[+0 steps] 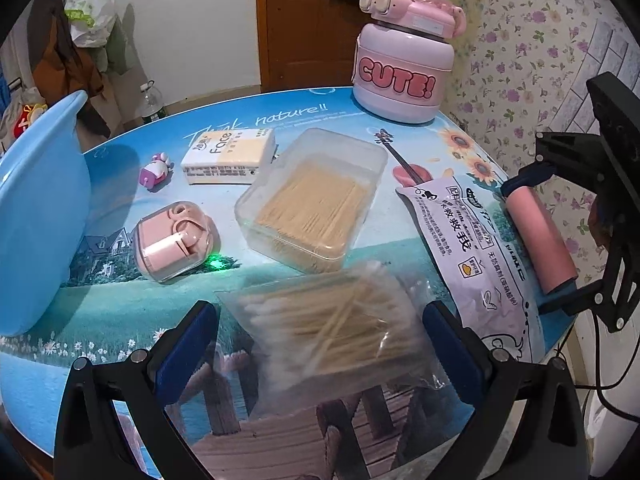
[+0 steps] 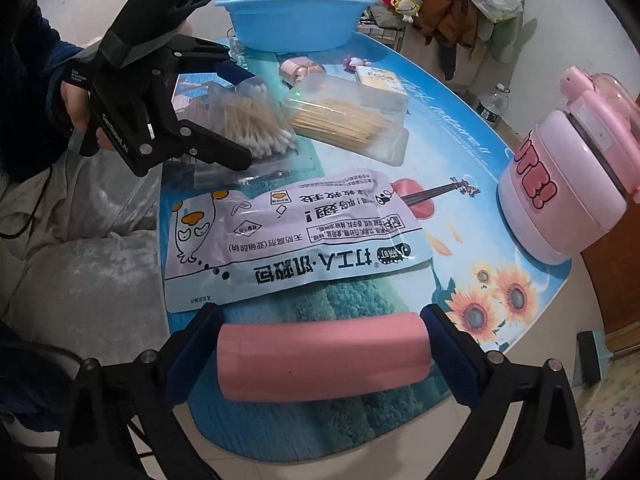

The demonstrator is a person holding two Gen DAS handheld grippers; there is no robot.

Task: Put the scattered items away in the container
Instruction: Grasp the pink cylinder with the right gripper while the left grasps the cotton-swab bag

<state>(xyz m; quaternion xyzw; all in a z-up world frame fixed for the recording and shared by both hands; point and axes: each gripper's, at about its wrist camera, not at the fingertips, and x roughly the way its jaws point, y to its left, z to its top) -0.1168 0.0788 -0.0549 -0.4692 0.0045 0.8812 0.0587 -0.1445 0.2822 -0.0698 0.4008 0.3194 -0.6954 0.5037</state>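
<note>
Your right tool [image 2: 322, 354] is clenched end to end on the pink roll [image 2: 322, 354], its pads pressed against the two flat ends, so the roll sits crosswise and, by my judgement, will not spin out when you lift it. It hangs at the near right edge of the desk [image 2: 460, 280], just in front of the flat snack packet [image 2: 288, 236].

Your left tool [image 1: 320, 344] is released, jaws spread wide on either side of the bag of cotton swabs [image 1: 328, 320], which lies flat on the desk; neither pad looks to be touching it yet. Straddling the bag across its width likely gives you the firmest pinch on the loose plastic.

Beyond the bag sit the clear box of sticks [image 1: 316, 200], the pink earbud case [image 1: 176, 240], the tissue pack [image 1: 228, 156] and a small toy figure [image 1: 154, 172]. The blue basin [image 1: 36, 216], your container, waits at the far left edge, holding nothing that I can see.
</note>
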